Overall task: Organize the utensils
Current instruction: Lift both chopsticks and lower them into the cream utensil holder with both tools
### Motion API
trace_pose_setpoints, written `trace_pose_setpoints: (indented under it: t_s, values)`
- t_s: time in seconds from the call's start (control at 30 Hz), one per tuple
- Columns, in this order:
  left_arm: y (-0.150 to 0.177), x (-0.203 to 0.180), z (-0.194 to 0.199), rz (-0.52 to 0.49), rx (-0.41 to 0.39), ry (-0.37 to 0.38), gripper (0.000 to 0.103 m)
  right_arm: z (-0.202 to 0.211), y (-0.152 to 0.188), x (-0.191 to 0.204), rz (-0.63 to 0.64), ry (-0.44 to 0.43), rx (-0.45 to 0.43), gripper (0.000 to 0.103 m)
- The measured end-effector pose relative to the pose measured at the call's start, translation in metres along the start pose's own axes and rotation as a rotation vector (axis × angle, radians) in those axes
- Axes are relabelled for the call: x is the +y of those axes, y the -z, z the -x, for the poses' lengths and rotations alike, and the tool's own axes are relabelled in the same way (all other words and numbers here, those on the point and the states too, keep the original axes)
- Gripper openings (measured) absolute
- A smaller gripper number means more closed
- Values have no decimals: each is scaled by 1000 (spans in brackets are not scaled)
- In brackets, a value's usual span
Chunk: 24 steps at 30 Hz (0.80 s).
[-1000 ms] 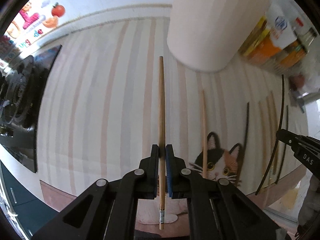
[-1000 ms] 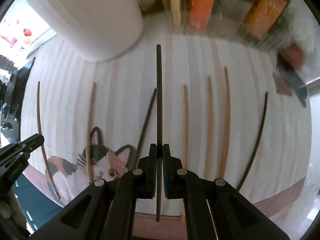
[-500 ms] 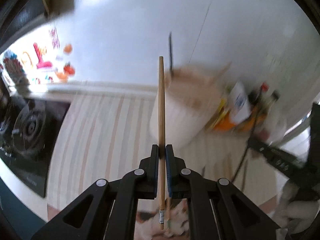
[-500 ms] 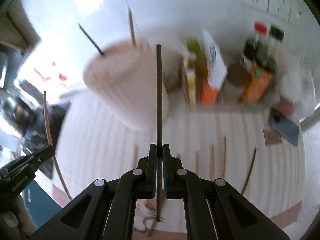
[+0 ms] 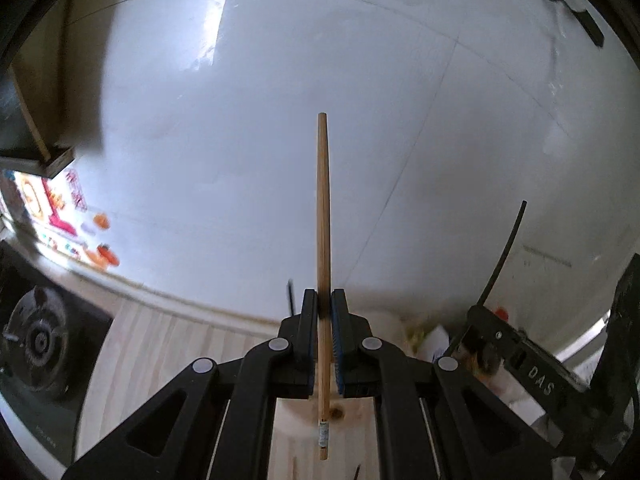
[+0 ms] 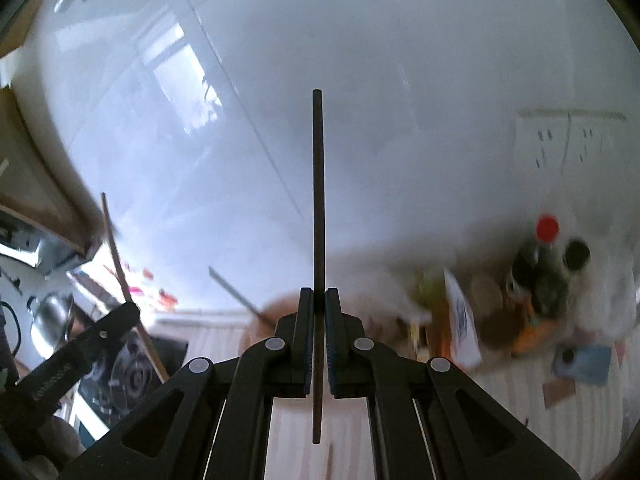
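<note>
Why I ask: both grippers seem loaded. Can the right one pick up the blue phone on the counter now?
Probably not: the right gripper is shut on a dark chopstick, so its jaws are occupied; the blue phone lies unobstructed.

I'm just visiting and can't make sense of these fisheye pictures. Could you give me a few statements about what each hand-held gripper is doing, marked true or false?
1. The left hand-held gripper is shut on a light wooden chopstick. True.
2. The right hand-held gripper is open and holds nothing. False: it is shut on a dark chopstick.
3. Both chopsticks point up toward the white wall. True.
4. The bottle by the wall has a green cap. False: its cap is red.
</note>
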<state>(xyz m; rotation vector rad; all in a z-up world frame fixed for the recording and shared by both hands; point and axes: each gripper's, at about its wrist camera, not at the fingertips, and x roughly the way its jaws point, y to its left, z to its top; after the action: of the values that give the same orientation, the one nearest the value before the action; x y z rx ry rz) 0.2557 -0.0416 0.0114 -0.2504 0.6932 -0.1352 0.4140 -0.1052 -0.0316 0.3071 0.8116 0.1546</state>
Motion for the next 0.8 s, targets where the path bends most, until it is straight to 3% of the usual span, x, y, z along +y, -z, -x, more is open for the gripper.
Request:
trace_pose_setpoints:
  t_s: [0.13,0.37,0.63,0.8]
  values:
    - [-11,0,-26,9,-26,26,4,-12,-23,9,1,-1,-70,5]
    - [-10,8,-67,1,-36,5,4,-47,-44,20,18,9,-150,6]
    - [-5,11,-84,-71,-115,-7,4,-81,-37,26,71,15,-155,6]
    - [0,9,-93,-108,-112,-19,4,-90,-31,26,80,12,-163,6]
